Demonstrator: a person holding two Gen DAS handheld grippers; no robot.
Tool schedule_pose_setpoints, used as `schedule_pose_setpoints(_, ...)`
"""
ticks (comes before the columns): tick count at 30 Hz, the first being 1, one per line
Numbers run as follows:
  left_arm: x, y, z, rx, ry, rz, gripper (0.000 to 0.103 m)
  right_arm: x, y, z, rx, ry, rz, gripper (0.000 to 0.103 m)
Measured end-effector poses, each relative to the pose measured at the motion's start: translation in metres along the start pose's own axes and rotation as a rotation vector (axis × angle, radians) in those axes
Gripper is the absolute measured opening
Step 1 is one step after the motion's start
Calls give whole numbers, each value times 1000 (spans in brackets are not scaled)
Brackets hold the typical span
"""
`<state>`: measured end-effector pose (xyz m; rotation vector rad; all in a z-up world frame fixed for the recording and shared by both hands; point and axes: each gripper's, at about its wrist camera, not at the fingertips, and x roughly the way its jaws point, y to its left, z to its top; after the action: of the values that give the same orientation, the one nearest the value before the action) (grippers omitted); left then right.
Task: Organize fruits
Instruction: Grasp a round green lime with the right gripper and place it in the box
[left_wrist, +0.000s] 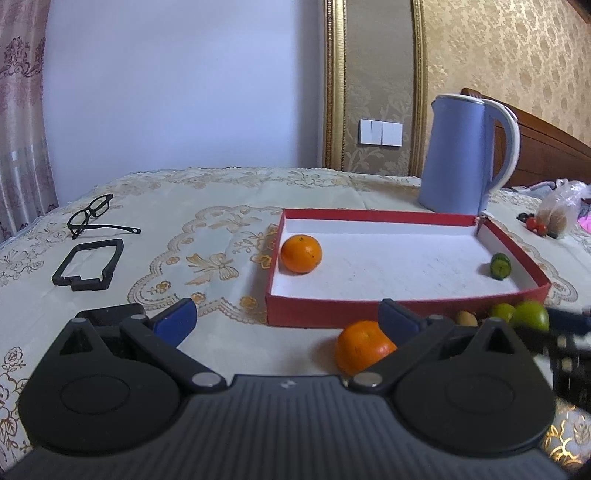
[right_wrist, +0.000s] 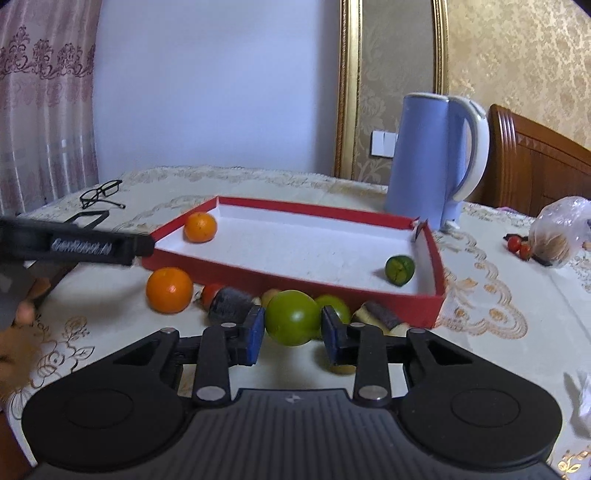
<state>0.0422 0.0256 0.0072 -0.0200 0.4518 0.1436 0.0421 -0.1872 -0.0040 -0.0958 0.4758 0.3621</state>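
Each gripper is matt black plastic: a ribbed central body with a small pale emblem, flanked by two round housings with recessed discs. Black link bars, pinned by silver rivets, carry blue pads on the left gripper (left_wrist: 286, 321) and right gripper (right_wrist: 293, 334) (the left one's side bears blurred white lettering).

Plain pale-blue wall (left_wrist: 177, 85), gold-framed damask wallpaper panel (left_wrist: 376, 74), pink embroidered curtain (left_wrist: 18, 110), carved brown wooden headboard (right_wrist: 535, 162).
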Motion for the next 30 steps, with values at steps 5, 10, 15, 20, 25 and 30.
schedule_pose_setpoints(5, -5, -4, -4, 25, 0, -7, 103, 11, -14, 22, -7, -37, -34, 33)
schedule_pose_setpoints(10, -8, -3, -7, 33, 4, -18, 103, 45, -41, 48, 72, -23, -28, 33)
schedule_pose_setpoints(15, -8, 3, -10, 27, 23, -42, 103, 83, -59, 64, 116, 6, -83, 33)
schedule_pose_setpoints(20, -7, 6, -15, 33, 38, -43, 103, 119, -71, 72, 150, 10, -148, 33)
schedule_pose_setpoints(25, -10, 4, -20, 62, 29, -76, 103, 106, -75, 64, 214, 24, -130, 36)
schedule_pose_setpoints(30, -8, -8, -23, 105, 23, -69, 103, 44, -55, 37, 182, -80, -135, 38)
